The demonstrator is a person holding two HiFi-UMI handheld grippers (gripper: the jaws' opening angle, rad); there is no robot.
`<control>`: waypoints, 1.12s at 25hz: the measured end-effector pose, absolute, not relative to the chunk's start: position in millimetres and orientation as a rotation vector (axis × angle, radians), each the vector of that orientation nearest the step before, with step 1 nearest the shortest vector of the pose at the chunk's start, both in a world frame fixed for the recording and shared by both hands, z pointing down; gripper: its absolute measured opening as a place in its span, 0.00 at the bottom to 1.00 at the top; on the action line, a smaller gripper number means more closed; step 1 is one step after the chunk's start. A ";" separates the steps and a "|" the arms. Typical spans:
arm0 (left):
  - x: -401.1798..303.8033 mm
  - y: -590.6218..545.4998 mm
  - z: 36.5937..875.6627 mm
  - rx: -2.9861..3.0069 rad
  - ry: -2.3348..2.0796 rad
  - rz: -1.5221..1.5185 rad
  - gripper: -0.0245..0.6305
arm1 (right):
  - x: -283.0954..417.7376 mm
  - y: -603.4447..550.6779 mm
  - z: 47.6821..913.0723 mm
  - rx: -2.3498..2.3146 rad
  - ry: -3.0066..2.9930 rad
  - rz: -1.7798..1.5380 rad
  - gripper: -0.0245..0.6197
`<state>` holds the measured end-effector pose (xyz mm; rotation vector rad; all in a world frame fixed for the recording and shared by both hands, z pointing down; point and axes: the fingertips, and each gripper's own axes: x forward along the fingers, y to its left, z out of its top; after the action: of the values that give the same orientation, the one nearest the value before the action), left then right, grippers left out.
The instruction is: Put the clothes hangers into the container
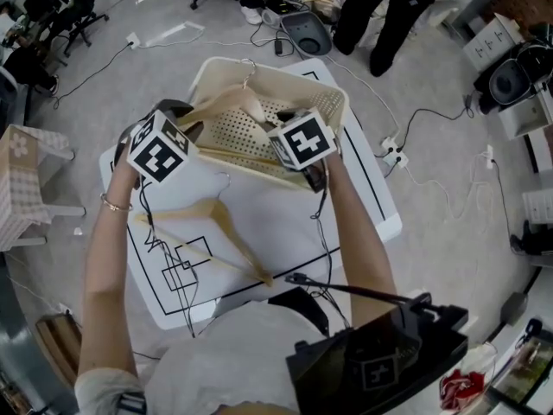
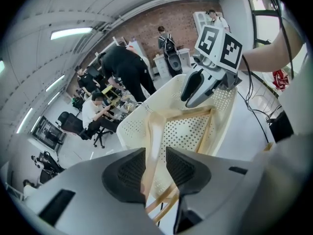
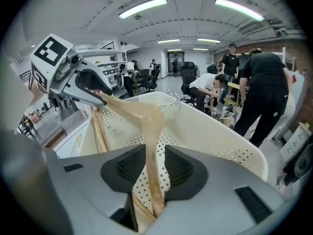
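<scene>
A pale wooden hanger [image 1: 226, 104] spans the cream perforated basket [image 1: 333, 93], its metal hook over the far rim. My left gripper [image 1: 188, 121] stands at its left arm and my right gripper [image 1: 292, 126] at its right arm. In the left gripper view the hanger's arm [image 2: 155, 131] runs between the pads of the left gripper [image 2: 155, 163], with a gap beside it. In the right gripper view the other arm [image 3: 142, 114] passes loosely between the open pads of the right gripper [image 3: 155, 163]. A second hanger [image 1: 220, 223] lies flat on the white table [image 1: 363, 206].
A person in dark clothes [image 1: 389, 15] stands on the floor beyond the basket. Cables and a power strip [image 1: 393, 154] lie to the right of the table. A black device [image 1: 380, 353] sits at the near edge. Office chairs stand at the far left.
</scene>
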<state>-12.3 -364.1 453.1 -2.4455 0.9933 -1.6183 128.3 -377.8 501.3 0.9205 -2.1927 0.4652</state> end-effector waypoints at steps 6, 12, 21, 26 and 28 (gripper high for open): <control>-11.2 -349.0 428.6 -2.500 1.076 -1.512 0.24 | 132.9 -366.4 465.7 1.009 -2.235 0.458 0.16; -16.8 -321.6 412.8 -2.547 1.150 -1.408 0.22 | 120.7 -338.9 445.2 1.071 -2.294 0.500 0.10; -27.3 -253.6 404.8 -2.677 1.272 -1.211 0.18 | 99.1 -272.4 430.6 1.217 -2.328 0.500 0.07; -40.7 -211.1 412.6 -2.676 1.317 -1.165 0.14 | 77.0 -227.6 429.3 1.209 -2.357 0.507 0.06; -44.0 -193.4 412.5 -2.685 1.336 -1.120 0.12 | 71.2 -210.2 426.4 1.240 -2.361 0.496 0.06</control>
<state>-44.0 -193.4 412.5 -2.6853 1.3355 -1.1205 71.2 -210.2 426.4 1.2403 -2.3609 0.4960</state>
